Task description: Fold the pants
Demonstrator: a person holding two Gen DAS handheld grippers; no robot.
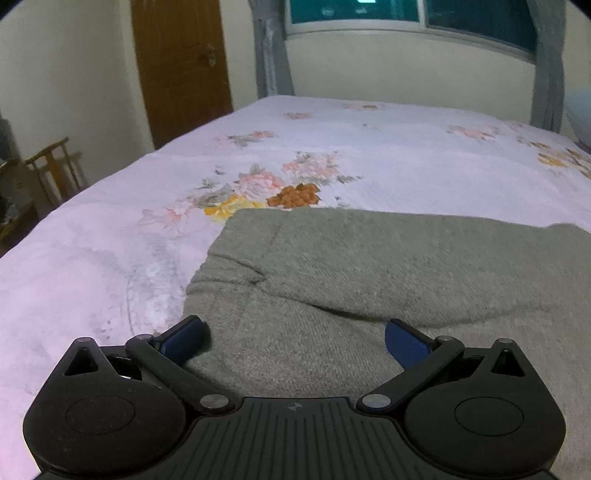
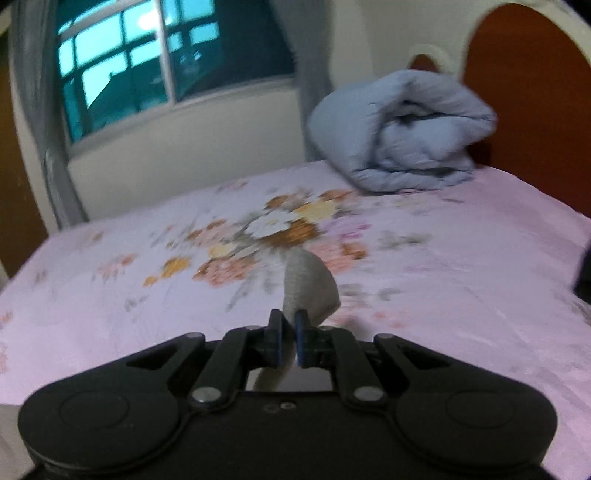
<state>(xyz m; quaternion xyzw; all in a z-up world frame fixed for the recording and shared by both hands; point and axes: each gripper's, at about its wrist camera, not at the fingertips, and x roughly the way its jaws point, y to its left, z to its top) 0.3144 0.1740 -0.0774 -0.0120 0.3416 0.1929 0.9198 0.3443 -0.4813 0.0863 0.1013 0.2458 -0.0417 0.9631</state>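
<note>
Coarse grey knit pants [image 1: 369, 266] on matt floral bedsheet [image 1: 110, 258].

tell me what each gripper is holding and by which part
The right gripper pinches an edge fold of the grey knit pants. The left gripper is open over them, holding nothing.

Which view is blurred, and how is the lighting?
Left wrist: mostly sharp, dim indoor light, fisheye bending the window; pants and open left gripper crisp. Right wrist: motion blur smears the bedsheet and duvet; only the right gripper, shut on the pants, stays sharp.
</note>
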